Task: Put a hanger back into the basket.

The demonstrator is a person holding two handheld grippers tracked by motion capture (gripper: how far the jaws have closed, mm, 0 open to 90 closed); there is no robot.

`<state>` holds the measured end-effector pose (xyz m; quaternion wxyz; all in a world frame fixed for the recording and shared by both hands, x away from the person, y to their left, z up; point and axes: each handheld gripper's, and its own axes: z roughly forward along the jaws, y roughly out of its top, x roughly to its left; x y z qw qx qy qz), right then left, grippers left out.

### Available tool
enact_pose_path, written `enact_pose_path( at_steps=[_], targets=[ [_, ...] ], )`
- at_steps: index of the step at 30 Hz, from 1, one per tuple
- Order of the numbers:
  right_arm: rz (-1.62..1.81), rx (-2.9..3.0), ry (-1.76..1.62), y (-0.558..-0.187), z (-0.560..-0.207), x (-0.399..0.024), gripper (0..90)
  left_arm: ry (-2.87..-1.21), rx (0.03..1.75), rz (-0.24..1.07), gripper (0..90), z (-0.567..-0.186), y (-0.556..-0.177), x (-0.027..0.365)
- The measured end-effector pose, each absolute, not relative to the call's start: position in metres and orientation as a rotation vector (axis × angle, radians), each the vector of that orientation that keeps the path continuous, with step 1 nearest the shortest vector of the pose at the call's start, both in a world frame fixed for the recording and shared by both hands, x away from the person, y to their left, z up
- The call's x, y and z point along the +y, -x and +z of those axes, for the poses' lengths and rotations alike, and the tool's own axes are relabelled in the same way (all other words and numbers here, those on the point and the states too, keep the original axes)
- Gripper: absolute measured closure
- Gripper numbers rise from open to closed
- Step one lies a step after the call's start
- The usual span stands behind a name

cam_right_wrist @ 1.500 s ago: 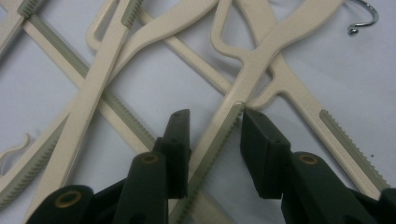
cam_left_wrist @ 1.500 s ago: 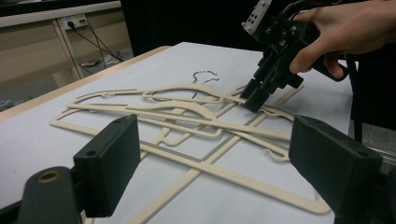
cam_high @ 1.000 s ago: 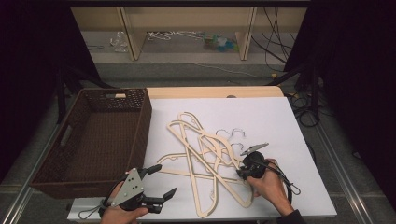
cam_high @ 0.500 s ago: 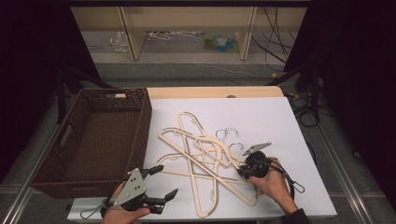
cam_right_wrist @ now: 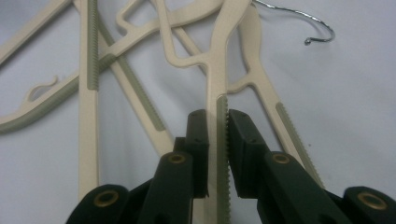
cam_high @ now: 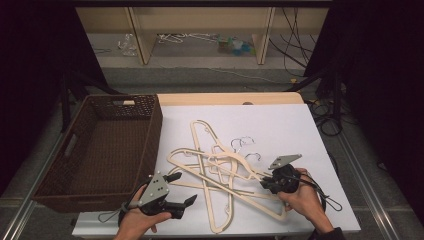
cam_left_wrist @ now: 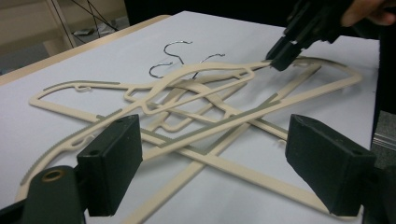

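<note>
High view first — a pile of cream hangers (cam_high: pixel 220 175) lies tangled on the white table (cam_high: pixel 300 125), with a brown basket (cam_high: pixel 100 150) at about 9 o'clock from the pile. The right gripper (cam_high: pixel 266 182) has its jaws pinched shut on one hanger arm (cam_right_wrist: pixel 222 135); the right gripper view has that ribbed arm running straight out from between the jaws toward 12 o'clock. So the hanger's long line goes the same way the gripper points. The left gripper (cam_high: pixel 182 190) sits at about 8 o'clock from the pile, jaws wide and holding nothing — the hangers lie just ahead of it. I think the right hand is the nearer one and will lift this hanger out
</note>
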<state>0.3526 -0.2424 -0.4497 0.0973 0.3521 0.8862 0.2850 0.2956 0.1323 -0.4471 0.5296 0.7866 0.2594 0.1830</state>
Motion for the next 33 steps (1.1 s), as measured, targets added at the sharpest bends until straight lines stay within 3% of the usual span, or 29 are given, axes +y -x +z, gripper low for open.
enact_pose_path(
  at_steps=[7, 20, 33],
  targets=[
    [0.852, 2.622, -0.968, -0.332, -0.440, -0.258, 79.6, -1.957, 0.676, 0.400, 20.7, -0.451, -0.318, 0.108],
    [0.843, 2.641, -0.891, -0.305, -0.432, -0.267, 79.6, -2.106, 0.626, 0.380, 28.7, -0.462, -0.366, 0.047],
    [0.828, 2.653, -0.821, -0.296, -0.426, -0.264, 79.6, -2.201, 0.574, 0.326, 38.7, -0.474, -0.387, 0.023]
  ],
)
